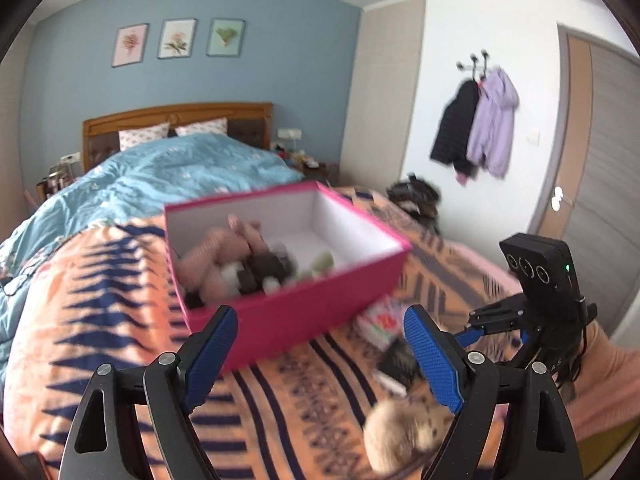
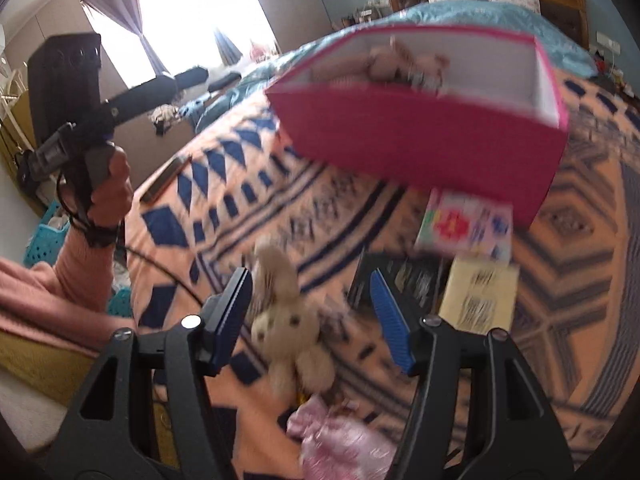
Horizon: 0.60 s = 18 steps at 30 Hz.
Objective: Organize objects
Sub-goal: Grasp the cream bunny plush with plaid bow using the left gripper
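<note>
Plush fuzzy beige bunny (image 2: 290,320) lies between the right gripper (image 2: 310,316)'s parted ribbed blue pads; left gripper (image 1: 320,348) gapes empty.

Far ahead of the tongs stands a blue wall (image 1: 80,80) with three framed flower pictures (image 1: 176,38) in a row. Under them is a bed with a wooden headboard (image 1: 176,114), two patterned pillows (image 1: 144,136) and a blue quilt (image 1: 160,176). An orange blanket (image 1: 120,300) with dark blue shapes lies under the tongs. To the right is a white wall (image 1: 460,40) with jackets (image 1: 476,128) on hooks, then a door (image 1: 600,200). Bright light comes through a window (image 2: 180,12) with purple curtains (image 2: 116,12).
</note>
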Each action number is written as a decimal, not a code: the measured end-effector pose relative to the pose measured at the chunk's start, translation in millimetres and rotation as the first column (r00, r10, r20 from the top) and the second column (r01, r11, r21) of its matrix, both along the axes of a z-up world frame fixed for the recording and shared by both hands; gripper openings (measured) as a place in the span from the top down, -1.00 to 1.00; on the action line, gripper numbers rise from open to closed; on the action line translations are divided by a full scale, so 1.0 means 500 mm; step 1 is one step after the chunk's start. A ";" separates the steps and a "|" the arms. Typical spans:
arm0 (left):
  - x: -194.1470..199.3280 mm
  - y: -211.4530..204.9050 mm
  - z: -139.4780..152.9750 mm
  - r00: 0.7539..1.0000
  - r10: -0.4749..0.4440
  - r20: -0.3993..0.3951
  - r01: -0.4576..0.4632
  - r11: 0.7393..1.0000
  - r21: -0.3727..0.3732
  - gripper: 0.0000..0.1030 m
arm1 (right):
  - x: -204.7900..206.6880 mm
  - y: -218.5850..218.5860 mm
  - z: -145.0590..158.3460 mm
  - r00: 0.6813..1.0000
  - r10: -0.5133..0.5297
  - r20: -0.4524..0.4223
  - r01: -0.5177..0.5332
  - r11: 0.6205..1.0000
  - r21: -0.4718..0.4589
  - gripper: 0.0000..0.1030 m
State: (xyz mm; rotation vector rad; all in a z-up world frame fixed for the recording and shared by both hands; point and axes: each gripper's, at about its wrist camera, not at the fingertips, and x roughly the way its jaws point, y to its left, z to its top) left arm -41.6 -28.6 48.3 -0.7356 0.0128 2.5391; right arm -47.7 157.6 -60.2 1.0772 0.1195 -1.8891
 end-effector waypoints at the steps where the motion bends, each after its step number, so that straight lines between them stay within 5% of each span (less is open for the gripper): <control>1: 0.004 0.006 -0.013 1.000 -0.011 0.017 0.011 1.000 -0.005 -0.69 | 0.006 -0.001 -0.015 1.000 0.001 0.007 -0.001 1.000 0.014 -0.23; 7: 0.015 0.041 -0.119 0.987 -0.046 0.155 0.052 0.998 -0.034 -0.68 | 0.034 0.005 -0.089 0.995 -0.003 0.097 -0.001 0.999 0.043 -0.23; 12: 0.010 0.075 -0.182 0.966 -0.072 0.250 0.088 0.995 -0.053 -0.60 | 0.054 0.000 -0.102 0.998 0.028 0.064 -0.033 0.997 0.072 -0.23; 14: 0.010 0.080 -0.200 0.957 -0.077 0.278 0.092 0.995 -0.043 -0.57 | 0.054 0.002 -0.101 0.998 0.018 0.059 -0.023 0.997 0.074 -0.07; 16: 0.006 0.079 -0.209 0.951 -0.085 0.299 0.096 0.995 -0.024 -0.57 | 0.048 0.004 -0.104 0.997 0.014 0.073 -0.019 0.997 0.069 0.31; 18: 0.003 0.077 -0.215 0.946 -0.094 0.311 0.100 0.995 -0.006 -0.41 | 0.044 0.009 -0.104 0.997 0.009 0.076 -0.013 0.999 0.051 0.40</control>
